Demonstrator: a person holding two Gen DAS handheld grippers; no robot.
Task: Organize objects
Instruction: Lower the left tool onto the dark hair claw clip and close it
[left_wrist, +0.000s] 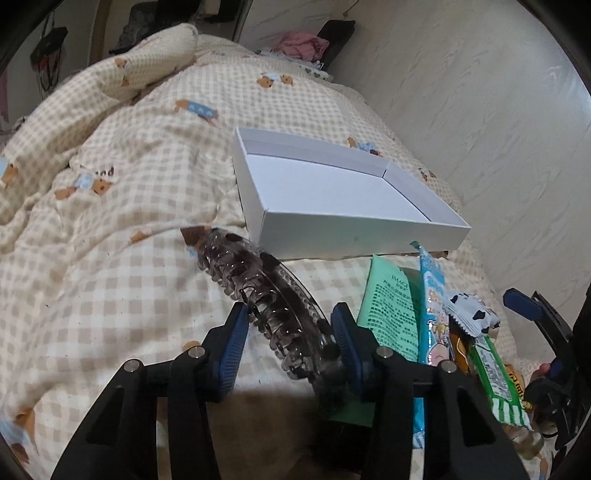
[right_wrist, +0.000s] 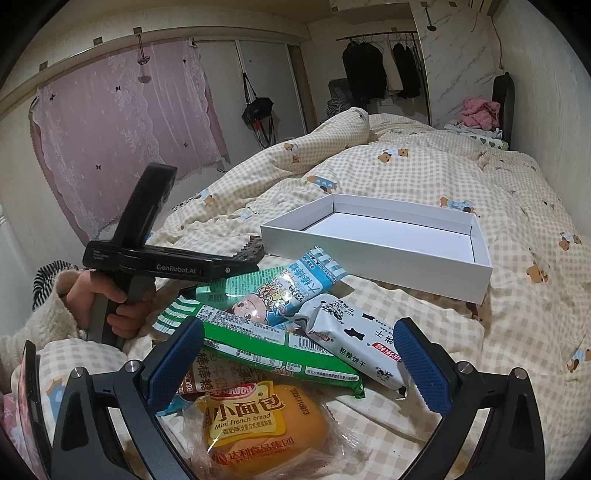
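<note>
At the bottom of the left wrist view, the left gripper (left_wrist: 291, 332) is clamped on a dark translucent hair claw clip (left_wrist: 266, 299), its blue pads pressing the clip's lower end while the toothed body runs up and to the left over the checked bedspread (left_wrist: 147, 184). To the right of the clip lie a mint-green packet (left_wrist: 391, 310) and a blue snack wrapper (left_wrist: 432, 314), with a cow-patterned wrapper (left_wrist: 472, 314) beside them. Above the clip, in the middle of the frame, sits a shallow white box (left_wrist: 332, 192), open and tilted on the bedding.

In the right wrist view, the right gripper (right_wrist: 299, 362) stands wide apart at the bottom of the frame, holding nothing, its pads on either side of a pile of snacks. A small bread bun in a clear bag (right_wrist: 255, 421) lies lowest, just below a green packet (right_wrist: 280, 347); the cow-patterned biscuit bar (right_wrist: 354, 339) sits at centre right. The white box (right_wrist: 391, 243) lies beyond the pile. At centre left, a hand (right_wrist: 107, 302) grips the other gripper's handle.
</note>
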